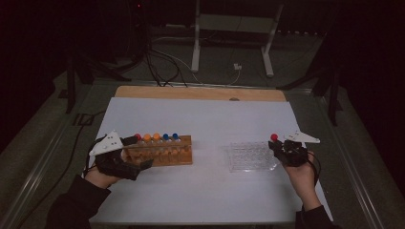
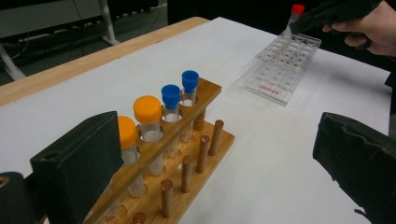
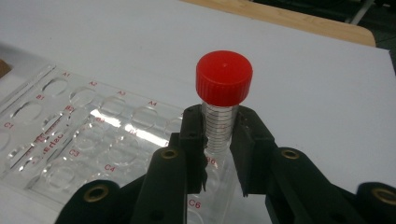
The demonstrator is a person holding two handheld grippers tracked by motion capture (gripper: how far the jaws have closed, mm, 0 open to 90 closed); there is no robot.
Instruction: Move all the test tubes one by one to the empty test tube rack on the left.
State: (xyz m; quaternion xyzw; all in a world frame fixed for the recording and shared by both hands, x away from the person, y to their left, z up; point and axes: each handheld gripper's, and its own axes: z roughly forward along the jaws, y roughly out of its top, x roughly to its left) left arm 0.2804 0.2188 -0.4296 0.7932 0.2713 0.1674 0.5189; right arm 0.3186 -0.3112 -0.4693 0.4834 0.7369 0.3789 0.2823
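A clear tube with a red cap (image 3: 224, 77) stands upright at the right edge of a clear well plate (image 3: 70, 140). My right gripper (image 3: 219, 130) is shut on it, the pads pressing its graduated body below the cap. Its lower end is hidden behind the jaws. In the high view the tube (image 1: 274, 137) and right gripper (image 1: 276, 145) sit at the plate's (image 1: 248, 156) right end. My left gripper (image 2: 215, 140) is open, its jaws set wide at the left end of a wooden rack (image 2: 187, 154). The rack holds orange-capped tubes (image 2: 147, 109) and blue-capped tubes (image 2: 171, 93).
The rack (image 1: 162, 151) also carries a red-capped tube (image 1: 138, 137) at its left end, and a front row of wooden pegs (image 2: 204, 151). A white sheet (image 1: 205, 191) covers the table, with a wooden strip (image 1: 200, 93) along the far edge. Cables and stand legs lie beyond.
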